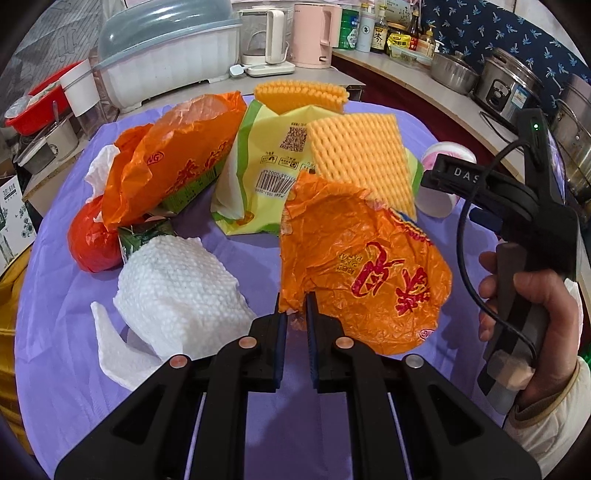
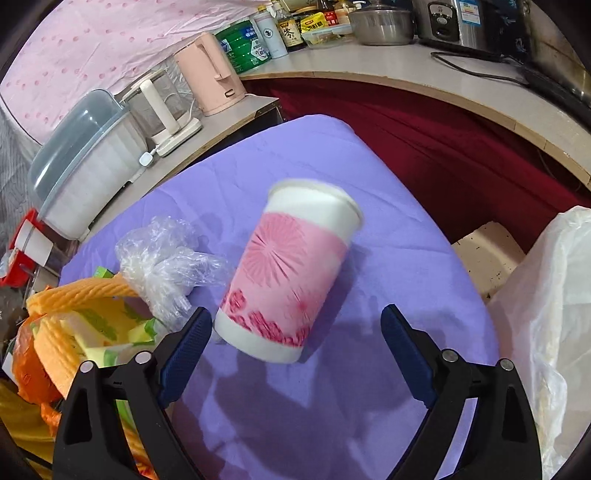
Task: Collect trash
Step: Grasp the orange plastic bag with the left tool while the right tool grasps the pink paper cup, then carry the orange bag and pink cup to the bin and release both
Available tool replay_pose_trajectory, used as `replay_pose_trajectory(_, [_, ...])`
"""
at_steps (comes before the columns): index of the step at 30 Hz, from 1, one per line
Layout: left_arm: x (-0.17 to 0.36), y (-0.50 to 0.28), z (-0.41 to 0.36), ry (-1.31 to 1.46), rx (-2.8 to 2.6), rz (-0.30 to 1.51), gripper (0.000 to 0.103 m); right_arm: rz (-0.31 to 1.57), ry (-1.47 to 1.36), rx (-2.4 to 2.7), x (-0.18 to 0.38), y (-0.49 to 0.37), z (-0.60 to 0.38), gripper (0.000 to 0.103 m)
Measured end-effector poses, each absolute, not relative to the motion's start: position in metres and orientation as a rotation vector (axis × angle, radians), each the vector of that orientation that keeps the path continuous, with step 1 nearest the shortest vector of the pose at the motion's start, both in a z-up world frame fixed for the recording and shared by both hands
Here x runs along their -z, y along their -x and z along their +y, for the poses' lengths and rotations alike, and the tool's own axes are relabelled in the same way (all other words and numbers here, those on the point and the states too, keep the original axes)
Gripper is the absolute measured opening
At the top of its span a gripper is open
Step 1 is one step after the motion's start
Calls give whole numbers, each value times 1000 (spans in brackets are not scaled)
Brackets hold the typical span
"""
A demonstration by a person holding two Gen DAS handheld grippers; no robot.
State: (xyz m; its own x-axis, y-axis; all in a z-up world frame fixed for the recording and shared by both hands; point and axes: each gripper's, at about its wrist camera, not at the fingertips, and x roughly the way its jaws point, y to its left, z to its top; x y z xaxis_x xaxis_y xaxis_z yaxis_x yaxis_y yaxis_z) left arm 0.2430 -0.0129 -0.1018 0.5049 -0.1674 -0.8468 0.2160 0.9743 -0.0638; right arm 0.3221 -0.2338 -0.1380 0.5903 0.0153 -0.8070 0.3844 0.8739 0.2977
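Observation:
My left gripper (image 1: 295, 306) is shut on the edge of a crumpled orange wrapper (image 1: 365, 266) and holds it up over the purple tablecloth (image 1: 240, 240). Beyond lie an orange plastic bag (image 1: 173, 158), a yellow-green packet (image 1: 266, 166), yellow foam sheets (image 1: 365, 155), white paper towel (image 1: 177, 291) and a red ball-like bag (image 1: 92, 240). My right gripper (image 2: 295, 321) is open, its jaws on either side of the base of a tilted pink-and-white paper cup (image 2: 288, 273). Crumpled clear plastic (image 2: 162, 254) lies left of the cup.
A white trash bag (image 2: 546, 295) stands at the right of the table edge. Counters behind hold a pink kettle (image 1: 317, 33), a glass kettle (image 1: 266, 37), a covered dish rack (image 1: 166, 55), bottles and steel pots (image 1: 509, 81). A dark red drop lies beyond the table (image 2: 443, 147).

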Motion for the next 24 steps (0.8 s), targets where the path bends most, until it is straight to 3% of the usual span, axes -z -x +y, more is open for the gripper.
replay_pose_trajectory(1, [103, -244, -13, -52, 230, 1018, 10, 932, -486, 209, 141, -324, -234, 67])
replay_pose_trajectory(3, [104, -245, -13, -51, 228, 1019, 10, 954, -506, 181, 147, -327, -234, 49])
replay_pose_trajectory(15, [98, -236, -10, -54, 233, 1009, 9, 929, -459, 141, 125, -290, -235, 50])
replay_pose_trajectory(24, [92, -206, -4, -70, 249, 1017, 9, 975, -395, 117, 118, -211, -215, 50])
